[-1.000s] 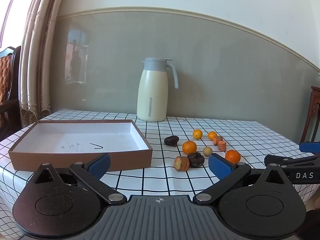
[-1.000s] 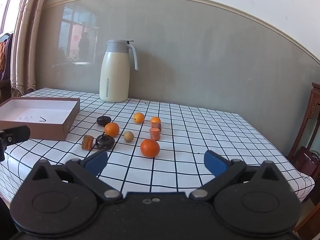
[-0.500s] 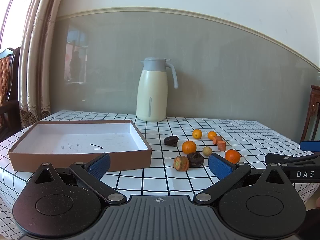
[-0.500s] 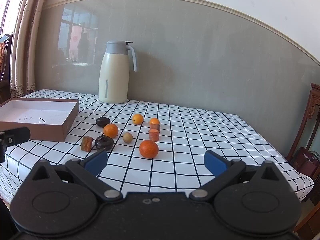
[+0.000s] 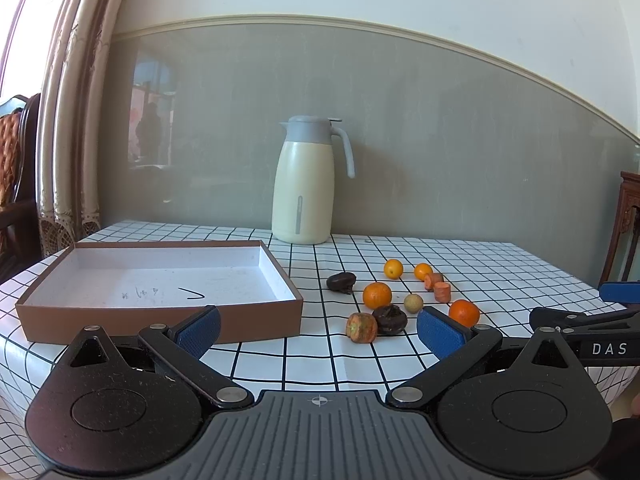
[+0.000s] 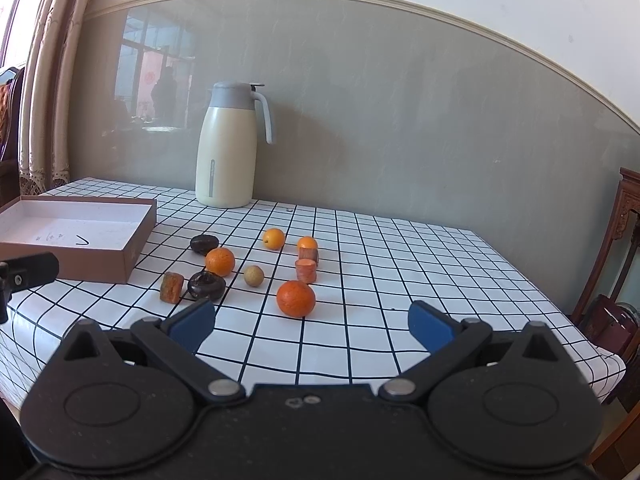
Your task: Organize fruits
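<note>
Several fruits lie loose on the checked tablecloth: a near orange, a second orange, a small yellow citrus, a tan round fruit, two dark fruits, and carrot-like pieces. The same cluster shows in the left wrist view around the second orange. An empty brown box with a white floor lies left of them. My left gripper is open and empty near the table's front edge. My right gripper is open and empty, just short of the near orange.
A cream thermos jug stands at the back by the grey wall. Wooden chairs stand off the table's right side and far left. The right gripper's side shows at the right of the left wrist view.
The right gripper has edged forward toward the fruits, so they sit a little closer and lower in its view. The left gripper has barely moved.
</note>
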Demonstrator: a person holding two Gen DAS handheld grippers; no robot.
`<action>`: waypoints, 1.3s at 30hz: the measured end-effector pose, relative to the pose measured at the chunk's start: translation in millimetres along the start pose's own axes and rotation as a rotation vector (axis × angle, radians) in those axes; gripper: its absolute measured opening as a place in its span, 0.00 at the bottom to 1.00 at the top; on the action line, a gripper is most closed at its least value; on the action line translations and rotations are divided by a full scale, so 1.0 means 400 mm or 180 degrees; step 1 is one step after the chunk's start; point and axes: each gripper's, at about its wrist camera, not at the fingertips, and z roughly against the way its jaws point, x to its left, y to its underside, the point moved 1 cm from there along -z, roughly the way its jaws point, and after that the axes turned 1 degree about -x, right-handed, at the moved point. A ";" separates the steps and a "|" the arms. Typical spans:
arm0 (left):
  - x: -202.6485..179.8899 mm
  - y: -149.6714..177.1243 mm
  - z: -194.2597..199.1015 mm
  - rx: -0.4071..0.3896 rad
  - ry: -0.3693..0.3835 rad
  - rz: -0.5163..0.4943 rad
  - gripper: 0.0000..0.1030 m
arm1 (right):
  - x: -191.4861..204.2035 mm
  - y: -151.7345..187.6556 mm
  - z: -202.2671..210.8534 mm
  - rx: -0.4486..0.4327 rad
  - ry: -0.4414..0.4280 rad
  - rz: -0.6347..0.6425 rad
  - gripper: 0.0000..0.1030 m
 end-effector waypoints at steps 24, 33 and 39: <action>0.005 0.001 0.008 -0.0045 0.0014 0.0018 1.00 | -0.002 0.002 0.002 -0.0019 0.0014 -0.0013 0.94; 0.006 0.000 0.012 -0.0050 0.0013 0.0024 1.00 | -0.002 0.001 0.002 -0.0024 0.0029 0.0004 0.94; 0.006 0.000 0.013 -0.0049 0.0011 0.0020 1.00 | 0.000 0.001 0.004 -0.0025 0.0031 0.0005 0.94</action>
